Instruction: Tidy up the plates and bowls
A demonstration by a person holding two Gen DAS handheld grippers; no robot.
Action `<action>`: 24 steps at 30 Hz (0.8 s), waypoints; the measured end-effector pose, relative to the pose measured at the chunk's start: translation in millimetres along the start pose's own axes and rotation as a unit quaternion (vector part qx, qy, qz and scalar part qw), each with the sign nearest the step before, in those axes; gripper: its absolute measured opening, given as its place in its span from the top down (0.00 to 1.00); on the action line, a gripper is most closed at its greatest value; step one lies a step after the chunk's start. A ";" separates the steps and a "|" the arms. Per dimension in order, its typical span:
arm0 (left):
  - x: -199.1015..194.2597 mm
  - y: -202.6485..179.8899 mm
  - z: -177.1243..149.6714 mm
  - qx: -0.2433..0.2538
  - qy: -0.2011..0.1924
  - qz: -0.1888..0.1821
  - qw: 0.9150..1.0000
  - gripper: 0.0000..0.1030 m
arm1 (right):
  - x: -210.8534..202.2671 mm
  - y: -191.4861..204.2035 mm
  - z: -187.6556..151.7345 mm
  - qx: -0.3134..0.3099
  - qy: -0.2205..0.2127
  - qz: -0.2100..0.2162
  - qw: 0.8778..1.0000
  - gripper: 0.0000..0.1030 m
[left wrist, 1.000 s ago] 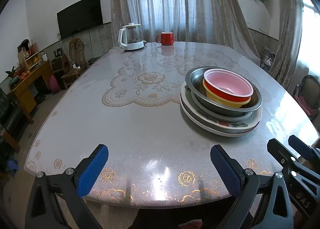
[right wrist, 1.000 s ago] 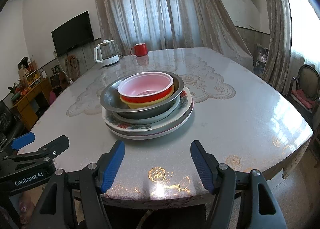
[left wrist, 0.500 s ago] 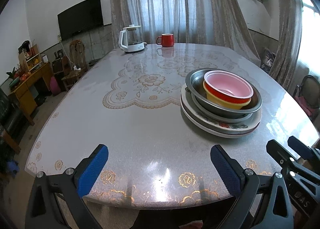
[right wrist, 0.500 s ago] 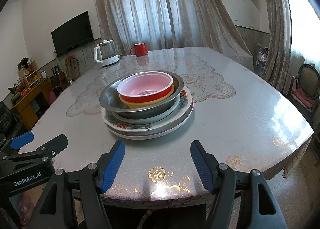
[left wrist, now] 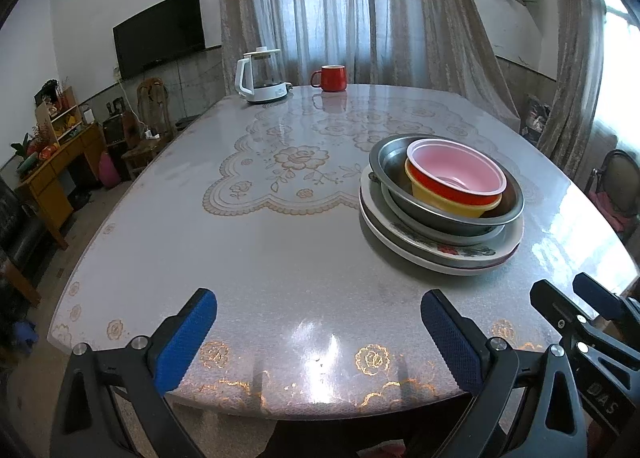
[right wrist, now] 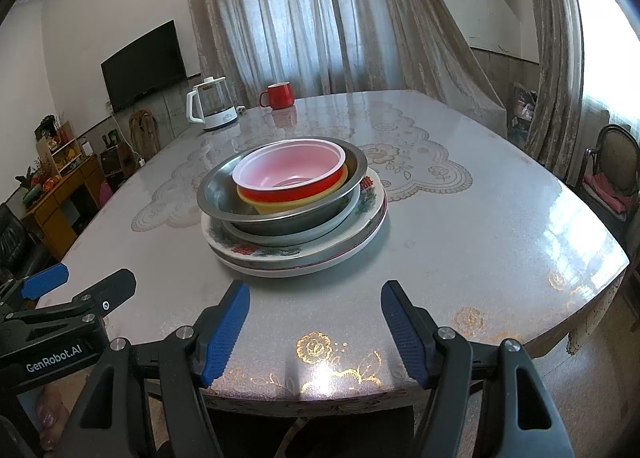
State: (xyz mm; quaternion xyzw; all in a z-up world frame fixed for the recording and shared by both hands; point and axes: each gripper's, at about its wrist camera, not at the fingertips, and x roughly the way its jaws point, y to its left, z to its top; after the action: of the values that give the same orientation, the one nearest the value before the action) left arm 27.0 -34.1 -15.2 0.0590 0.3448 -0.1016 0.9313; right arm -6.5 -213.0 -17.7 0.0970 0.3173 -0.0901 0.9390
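One stack stands on the table: flowered white plates (right wrist: 304, 254) at the bottom, a steel basin (right wrist: 224, 198) on them, a yellow bowl (right wrist: 280, 205) in it and a red bowl with a pink inside (right wrist: 292, 174) on top. The stack also shows in the left wrist view (left wrist: 440, 194), right of centre. My right gripper (right wrist: 316, 326) is open and empty at the table's near edge, just in front of the stack. My left gripper (left wrist: 320, 334) is open and empty at the near edge, left of the stack.
A white electric kettle (left wrist: 260, 76) and a red mug (left wrist: 330, 78) stand at the table's far edge. A chair (right wrist: 612, 174) stands to the right of the table. A wooden cabinet (left wrist: 52, 162) and a TV are at the left wall.
Both grippers have drifted slightly back and down from the table. The stack has not moved.
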 end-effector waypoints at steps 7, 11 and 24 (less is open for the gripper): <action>1.4 -1.1 0.5 0.002 0.000 -0.001 1.000 0.00 | -0.3 0.1 0.3 0.000 0.001 0.000 1.000 0.33; 2.1 -1.2 1.1 0.002 -0.001 -0.001 1.000 0.00 | 0.7 -0.1 0.8 -0.001 0.003 -0.001 1.000 0.33; 6.2 -3.8 3.2 0.005 0.004 -0.006 1.000 0.00 | 5.9 -1.8 2.5 -0.002 0.007 -0.002 1.000 0.33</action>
State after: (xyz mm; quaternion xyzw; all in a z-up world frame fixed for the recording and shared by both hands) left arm 32.7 -39.2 -17.0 0.0619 0.3482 -0.1083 0.9291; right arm -0.9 -216.0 -19.6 0.0954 0.3243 -0.0910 0.9367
